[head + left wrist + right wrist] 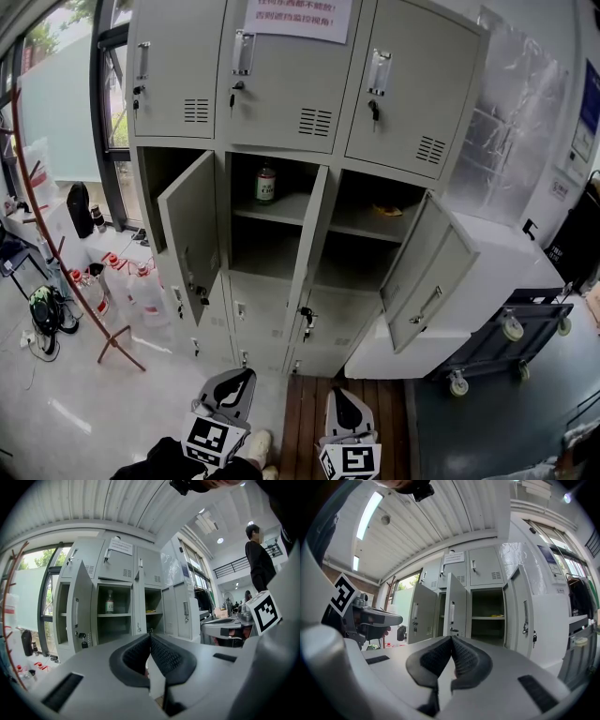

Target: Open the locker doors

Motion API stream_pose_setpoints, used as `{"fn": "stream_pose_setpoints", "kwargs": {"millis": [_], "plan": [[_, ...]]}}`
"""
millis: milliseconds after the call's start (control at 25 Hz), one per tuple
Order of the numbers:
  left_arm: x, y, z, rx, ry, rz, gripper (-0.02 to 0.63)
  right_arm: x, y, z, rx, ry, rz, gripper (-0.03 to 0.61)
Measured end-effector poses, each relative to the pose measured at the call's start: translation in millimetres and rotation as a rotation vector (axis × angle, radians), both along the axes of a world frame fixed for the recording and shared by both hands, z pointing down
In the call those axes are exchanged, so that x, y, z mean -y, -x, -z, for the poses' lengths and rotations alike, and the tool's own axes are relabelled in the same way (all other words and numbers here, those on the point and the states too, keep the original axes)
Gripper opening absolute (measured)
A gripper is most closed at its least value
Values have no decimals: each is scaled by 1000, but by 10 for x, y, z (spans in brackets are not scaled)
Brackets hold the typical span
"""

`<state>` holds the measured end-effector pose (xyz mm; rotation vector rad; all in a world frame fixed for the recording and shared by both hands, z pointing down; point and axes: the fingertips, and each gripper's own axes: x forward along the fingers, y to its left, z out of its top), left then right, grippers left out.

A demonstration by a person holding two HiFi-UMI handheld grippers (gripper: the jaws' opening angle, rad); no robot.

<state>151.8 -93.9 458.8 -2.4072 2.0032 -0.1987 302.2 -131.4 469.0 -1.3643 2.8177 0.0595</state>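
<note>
Left tongs (150,634) and right tongs (451,638) pressed together, empty; bottle (266,183) in locker (281,103), cart (506,342) nearby.

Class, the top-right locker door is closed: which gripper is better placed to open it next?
Probably the right gripper: it sits nearer the top-right door; the left gripper is farther left. Both shut, empty.

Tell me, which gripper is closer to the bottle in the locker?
Left. The left gripper is almost straight in front of the bottle; the right gripper is just as far back but off to its right.
</note>
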Motion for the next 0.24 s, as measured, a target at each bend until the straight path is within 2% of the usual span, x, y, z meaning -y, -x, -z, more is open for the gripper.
{"fn": "stream_pose_setpoints", "kwargs": {"millis": [240], "plan": [[14, 28, 43, -7, 4, 9, 25, 16, 14, 19, -4, -5, 4, 14]]}}
